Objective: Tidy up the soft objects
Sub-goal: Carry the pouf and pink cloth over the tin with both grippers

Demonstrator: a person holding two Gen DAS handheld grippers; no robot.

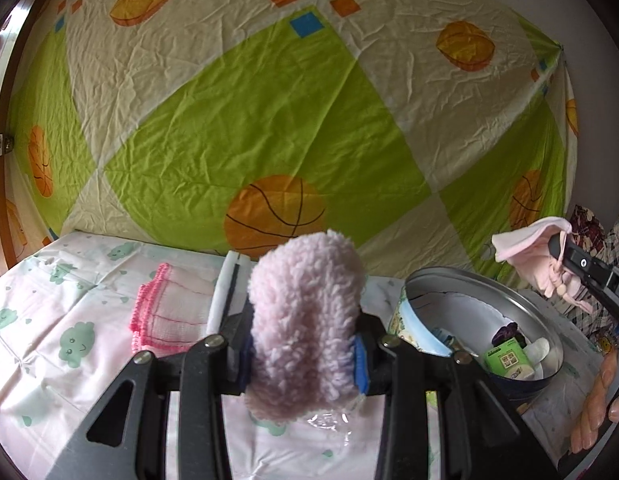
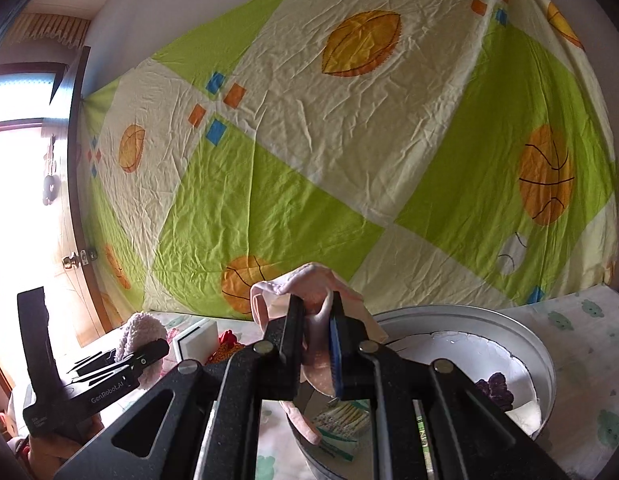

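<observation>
Your left gripper (image 1: 305, 344) clamps fluffy pink sock (image 1: 305, 312), lower centre of left view. Your right gripper (image 2: 315, 344) pinches pale pink cloth (image 2: 309, 284), lower centre, above metal basin (image 2: 541, 360).

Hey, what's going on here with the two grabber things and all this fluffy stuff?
A person is sorting soft items with a handheld gripper in each hand. The left gripper is clamped on a fluffy pale pink sock, held above the cloud-print sheet. The right gripper grips a thin pink cloth over the metal basin, which already holds a few small items. A pink mesh cloth and a white foam block lie on the sheet.
</observation>
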